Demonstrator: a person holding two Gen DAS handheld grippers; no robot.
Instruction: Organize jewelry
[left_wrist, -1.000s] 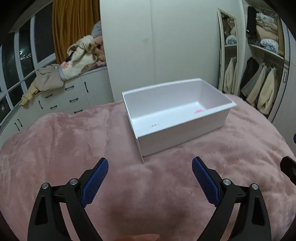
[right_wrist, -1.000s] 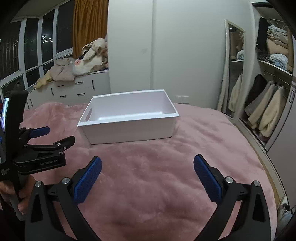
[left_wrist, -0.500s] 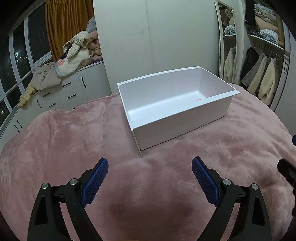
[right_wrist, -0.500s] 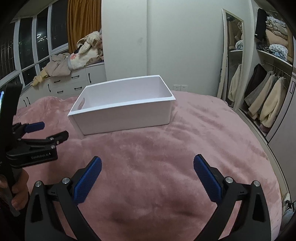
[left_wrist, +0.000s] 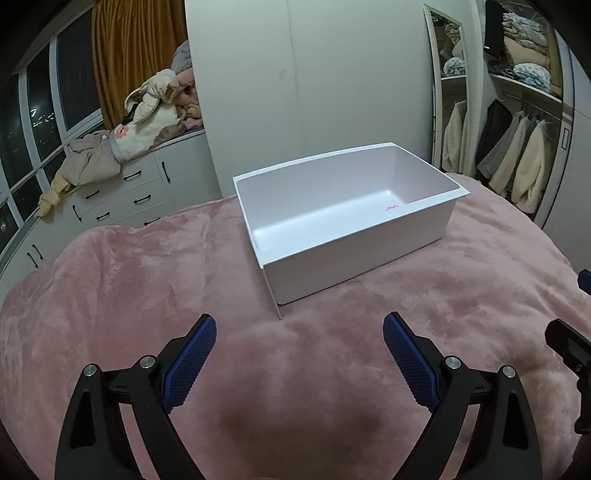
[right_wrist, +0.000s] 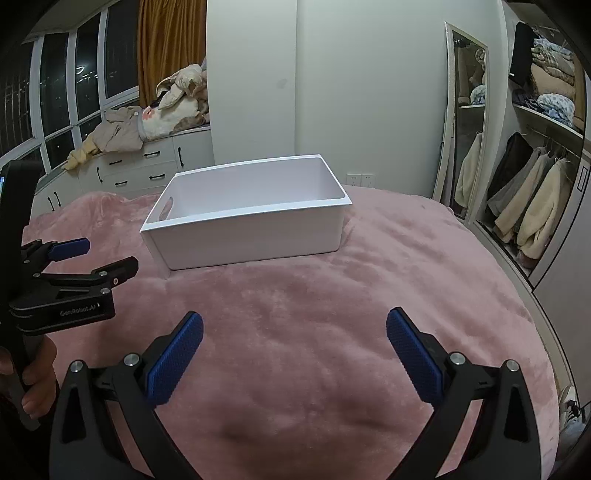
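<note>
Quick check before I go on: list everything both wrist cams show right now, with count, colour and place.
bin: 1, white, on the blanket, ahead of both grippers
small item: 1, pink, inside bin; too small to identify
blanket: 1, pink, covering the bed
clothes pile: 1, beige, on the drawers by the window
mirror: 1, white-framed, against the wall
hanging coats: several, cream and grey, open wardrobe
left gripper: 1, black with blue pads, open
right gripper: 1, same, open

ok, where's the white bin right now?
The white bin sits on the pink blanket, centre of both wrist views, ahead of both open grippers, with the white wardrobe behind it.
</note>
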